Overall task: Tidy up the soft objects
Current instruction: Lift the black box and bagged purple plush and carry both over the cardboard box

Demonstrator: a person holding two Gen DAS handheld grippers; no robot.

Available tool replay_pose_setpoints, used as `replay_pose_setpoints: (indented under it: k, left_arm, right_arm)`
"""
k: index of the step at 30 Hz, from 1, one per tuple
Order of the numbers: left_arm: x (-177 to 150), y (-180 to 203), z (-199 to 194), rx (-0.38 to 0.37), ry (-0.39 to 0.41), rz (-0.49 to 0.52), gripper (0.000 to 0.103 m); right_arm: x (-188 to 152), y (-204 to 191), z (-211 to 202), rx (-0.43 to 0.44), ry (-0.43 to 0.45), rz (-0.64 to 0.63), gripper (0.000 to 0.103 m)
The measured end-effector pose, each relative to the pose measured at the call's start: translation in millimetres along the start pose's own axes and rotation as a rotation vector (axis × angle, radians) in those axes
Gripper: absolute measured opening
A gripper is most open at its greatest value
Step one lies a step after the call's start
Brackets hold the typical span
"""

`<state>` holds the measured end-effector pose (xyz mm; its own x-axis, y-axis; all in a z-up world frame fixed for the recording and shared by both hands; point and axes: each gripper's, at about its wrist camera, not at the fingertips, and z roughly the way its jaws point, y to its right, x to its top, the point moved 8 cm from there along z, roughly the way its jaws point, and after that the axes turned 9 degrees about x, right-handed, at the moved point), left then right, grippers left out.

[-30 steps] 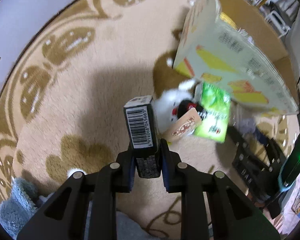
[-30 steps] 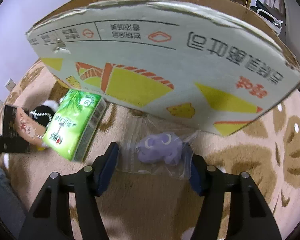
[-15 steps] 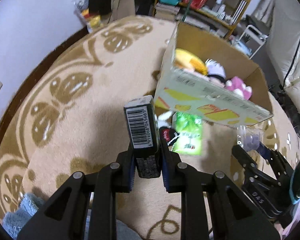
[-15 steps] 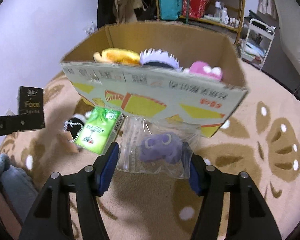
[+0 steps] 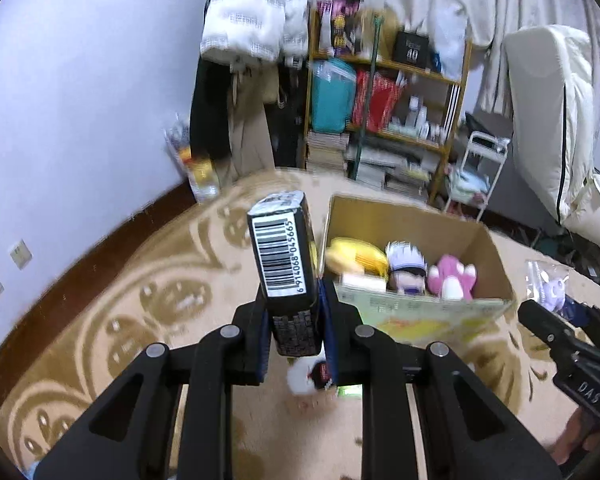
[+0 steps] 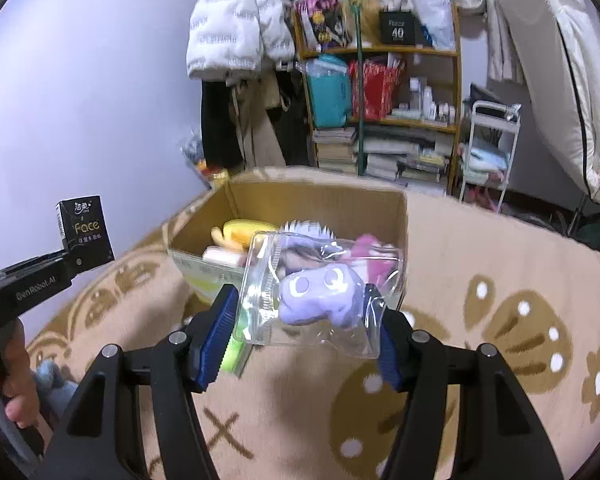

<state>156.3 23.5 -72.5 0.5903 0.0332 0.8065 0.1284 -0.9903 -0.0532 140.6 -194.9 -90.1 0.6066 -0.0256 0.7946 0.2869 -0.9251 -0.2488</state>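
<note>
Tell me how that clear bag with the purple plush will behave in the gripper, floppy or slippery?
Probably floppy: the clear bag crumples between the right gripper pads. The glossy film may slip, though the purple plush inside likely gives the pads something to squeeze. It looks light.

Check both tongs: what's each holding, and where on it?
Left tongs clamp the black tissue pack by its lower end, barcode end sticking up. Right tongs hold the clear bag with the purple plush, pinched across its two side edges.
</note>
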Motion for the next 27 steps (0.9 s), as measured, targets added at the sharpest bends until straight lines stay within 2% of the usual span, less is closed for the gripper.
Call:
replay_pose_setpoints:
  k: [7, 9, 12, 20, 27]
  left_arm:
    - [18, 15, -17, -0.019, 0.124, 0.042, 0.020]
    - [28, 18, -27, -0.016, 0.191, 0.044, 0.020]
    - [40, 24, -34, -0.011, 0.250, 0.057, 0.020]
    - [70, 37, -32, -0.013, 0.290, 0.066, 0.020]
    - [87, 50, -22, -0.027, 0.300, 0.066, 0.021]
  right_arm:
    - [19, -1, -13, 0.012, 0.072, -0.002, 0.066]
    - [25, -1, -15, 0.013, 0.091, -0.005, 0.066]
    - [32, -1, -21, 0.012, 0.134, -0.014, 0.066]
    - [58, 1, -34, -0.018, 0.253, -0.088, 0.066]
    - [74, 5, -23, -0.027, 0.285, -0.096, 0.066]
